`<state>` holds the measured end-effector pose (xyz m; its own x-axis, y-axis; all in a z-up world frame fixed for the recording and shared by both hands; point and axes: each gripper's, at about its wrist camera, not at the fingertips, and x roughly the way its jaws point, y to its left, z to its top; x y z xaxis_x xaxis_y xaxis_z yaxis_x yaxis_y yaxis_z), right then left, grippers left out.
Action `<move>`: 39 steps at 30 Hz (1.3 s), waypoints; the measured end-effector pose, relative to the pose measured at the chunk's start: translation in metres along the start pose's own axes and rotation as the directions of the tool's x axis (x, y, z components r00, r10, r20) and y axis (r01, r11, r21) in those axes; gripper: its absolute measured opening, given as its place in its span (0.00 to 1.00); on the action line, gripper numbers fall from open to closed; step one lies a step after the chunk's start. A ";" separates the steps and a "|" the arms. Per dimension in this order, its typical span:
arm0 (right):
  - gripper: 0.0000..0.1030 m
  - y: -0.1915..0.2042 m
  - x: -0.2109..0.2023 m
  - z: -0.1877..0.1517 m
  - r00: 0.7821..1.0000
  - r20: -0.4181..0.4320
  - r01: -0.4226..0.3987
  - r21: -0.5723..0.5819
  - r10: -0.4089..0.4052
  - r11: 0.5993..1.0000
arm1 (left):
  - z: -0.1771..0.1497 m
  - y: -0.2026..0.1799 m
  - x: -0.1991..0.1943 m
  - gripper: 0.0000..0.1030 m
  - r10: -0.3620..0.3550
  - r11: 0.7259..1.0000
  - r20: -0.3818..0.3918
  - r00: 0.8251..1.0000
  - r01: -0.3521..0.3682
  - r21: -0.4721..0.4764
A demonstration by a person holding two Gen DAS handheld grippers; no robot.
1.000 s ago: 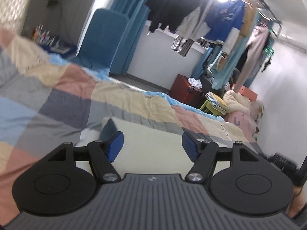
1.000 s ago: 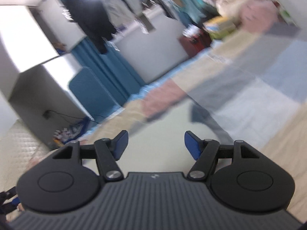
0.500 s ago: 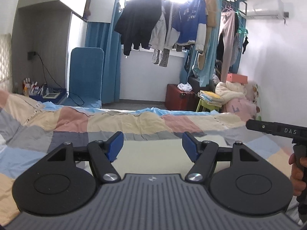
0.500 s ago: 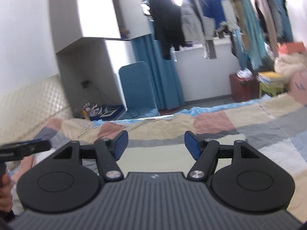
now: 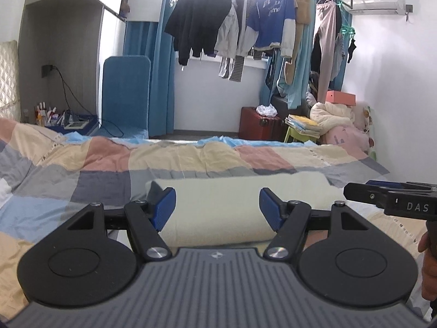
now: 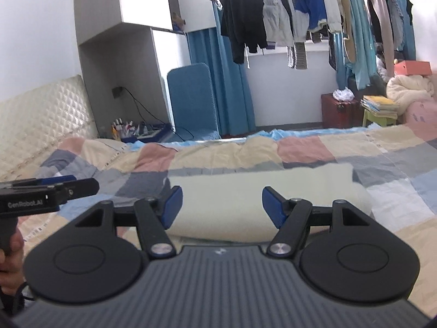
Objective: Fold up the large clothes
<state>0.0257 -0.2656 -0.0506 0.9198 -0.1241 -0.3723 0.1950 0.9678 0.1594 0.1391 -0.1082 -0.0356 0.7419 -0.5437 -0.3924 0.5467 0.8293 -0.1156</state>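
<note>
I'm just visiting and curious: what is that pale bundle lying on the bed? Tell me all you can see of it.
The cream garment is soft, slightly fuzzy-looking cloth, already folded into a thick oblong with rounded ends. It lies flat, crosswise on the checked bedspread, ahead of both tools. The left gripper and right gripper have open jaws; neither visibly touches it.

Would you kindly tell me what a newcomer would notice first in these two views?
Probably the cream folded garment lying on the patchwork bedspread, straight ahead of both grippers. Behind the bed, a crowded row of hanging clothes blocks a bright window.
</note>
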 end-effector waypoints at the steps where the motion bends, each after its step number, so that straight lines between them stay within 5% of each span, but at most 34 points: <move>1: 0.66 0.001 0.001 -0.002 1.000 -0.004 0.005 0.001 -0.005 1.000 | -0.002 0.002 0.003 0.70 0.005 1.000 -0.005 1.000 -0.005 -0.002; 29: 0.65 0.010 0.013 -0.033 0.993 -0.091 0.071 0.026 -0.069 0.997 | -0.021 0.011 0.030 0.74 0.024 1.000 -0.053 0.998 -0.023 0.017; 39: 0.65 0.008 0.010 -0.029 0.992 -0.079 0.105 0.024 -0.103 0.994 | -0.021 0.013 0.033 0.87 0.022 1.000 -0.055 0.998 -0.022 -0.003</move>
<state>0.0269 -0.2527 -0.0794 0.8651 -0.2055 -0.4576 0.2989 0.9438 0.1412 0.1627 -0.1122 -0.0687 0.7314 -0.5173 -0.4443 0.5286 0.8417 -0.1099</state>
